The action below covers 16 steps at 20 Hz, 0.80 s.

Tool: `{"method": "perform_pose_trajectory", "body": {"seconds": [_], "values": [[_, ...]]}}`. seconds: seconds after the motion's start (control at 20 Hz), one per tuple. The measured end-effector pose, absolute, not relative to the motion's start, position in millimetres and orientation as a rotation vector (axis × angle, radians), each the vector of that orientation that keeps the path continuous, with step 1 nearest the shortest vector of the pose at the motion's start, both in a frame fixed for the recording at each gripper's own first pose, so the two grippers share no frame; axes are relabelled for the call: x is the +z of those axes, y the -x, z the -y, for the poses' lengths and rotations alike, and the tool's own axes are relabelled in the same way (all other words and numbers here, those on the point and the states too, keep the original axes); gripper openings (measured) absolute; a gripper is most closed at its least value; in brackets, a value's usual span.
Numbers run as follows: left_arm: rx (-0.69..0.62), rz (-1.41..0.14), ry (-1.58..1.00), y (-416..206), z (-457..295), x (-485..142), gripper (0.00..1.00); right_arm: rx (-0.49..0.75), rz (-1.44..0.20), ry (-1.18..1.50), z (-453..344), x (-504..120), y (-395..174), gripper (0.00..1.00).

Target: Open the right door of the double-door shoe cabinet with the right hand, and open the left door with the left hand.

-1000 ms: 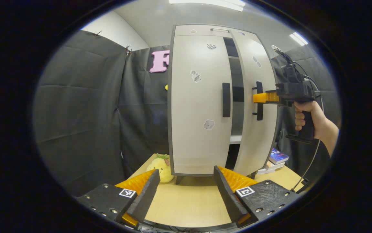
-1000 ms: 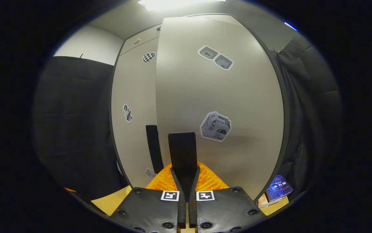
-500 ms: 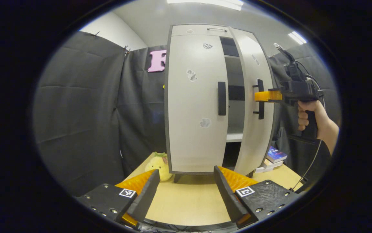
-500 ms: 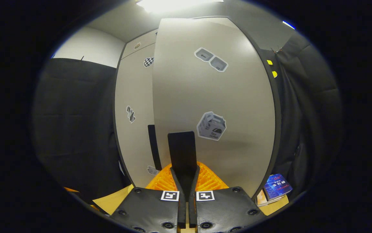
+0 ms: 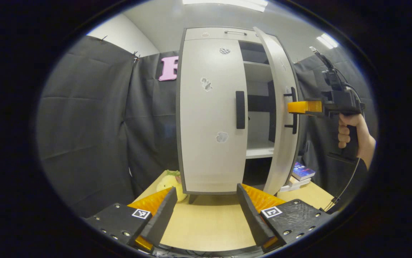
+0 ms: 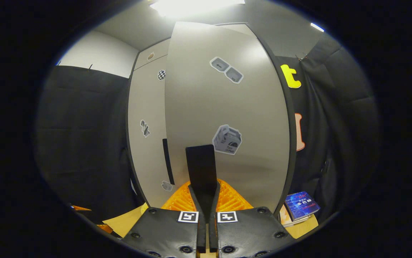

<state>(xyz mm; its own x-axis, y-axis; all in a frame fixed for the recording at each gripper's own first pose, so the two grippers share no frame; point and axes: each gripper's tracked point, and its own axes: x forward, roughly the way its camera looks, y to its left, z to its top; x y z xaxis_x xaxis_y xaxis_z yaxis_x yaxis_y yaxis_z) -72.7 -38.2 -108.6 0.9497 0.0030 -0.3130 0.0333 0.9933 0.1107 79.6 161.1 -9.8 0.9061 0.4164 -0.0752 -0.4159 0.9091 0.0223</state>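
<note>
- On the wooden table (image 5: 206, 222) stands the shoe cabinet (image 5: 224, 36), pale grey with dark edges.
- Its right door (image 5: 281, 118) is swung partly out, showing shelves (image 5: 259, 152) inside; the left door (image 5: 209, 118) lies flat against the frame.
- The right door's handle (image 6: 201, 168), a black upright bar, sits between the fingers of the right gripper (image 6: 204, 200), which are pressed together on it from both sides.
- In the left gripper view, that right gripper reaches the handle from the side, held by a hand (image 5: 349, 130) at the far right.
- The left door's handle (image 5: 240, 109) is a black bar near the door's inner edge, well apart from any tool.
- The left gripper (image 5: 206, 211) hangs low over the table in front of the cabinet, its fingers spread wide and holding nothing.
- A yellow plush toy (image 5: 172, 181) sits on the table at the cabinet's left foot.
- A few books (image 5: 301, 173) lie stacked on the table beyond the right door.
</note>
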Motion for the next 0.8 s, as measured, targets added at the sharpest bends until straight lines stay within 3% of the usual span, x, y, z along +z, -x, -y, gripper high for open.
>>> {"method": "perform_pose_trajectory", "body": {"seconds": [0.15,0.2,0.3,0.8], "values": [[-0.024,-0.312,-0.116,67,39,-106,0.96,0.415,-0.075,-0.006,-157,-9,-78,0.01],[-0.028,-0.313,-0.115,66,41,-108,0.96,0.407,-0.069,0.001,-156,-10,-77,0.05],[-0.041,-0.32,-0.11,65,44,-112,0.96,0.377,-0.052,0.016,-149,-10,-76,0.01],[-0.104,-0.342,-0.081,55,65,-128,0.96,0.311,-0.043,0.02,-132,-12,-66,0.05]]}}
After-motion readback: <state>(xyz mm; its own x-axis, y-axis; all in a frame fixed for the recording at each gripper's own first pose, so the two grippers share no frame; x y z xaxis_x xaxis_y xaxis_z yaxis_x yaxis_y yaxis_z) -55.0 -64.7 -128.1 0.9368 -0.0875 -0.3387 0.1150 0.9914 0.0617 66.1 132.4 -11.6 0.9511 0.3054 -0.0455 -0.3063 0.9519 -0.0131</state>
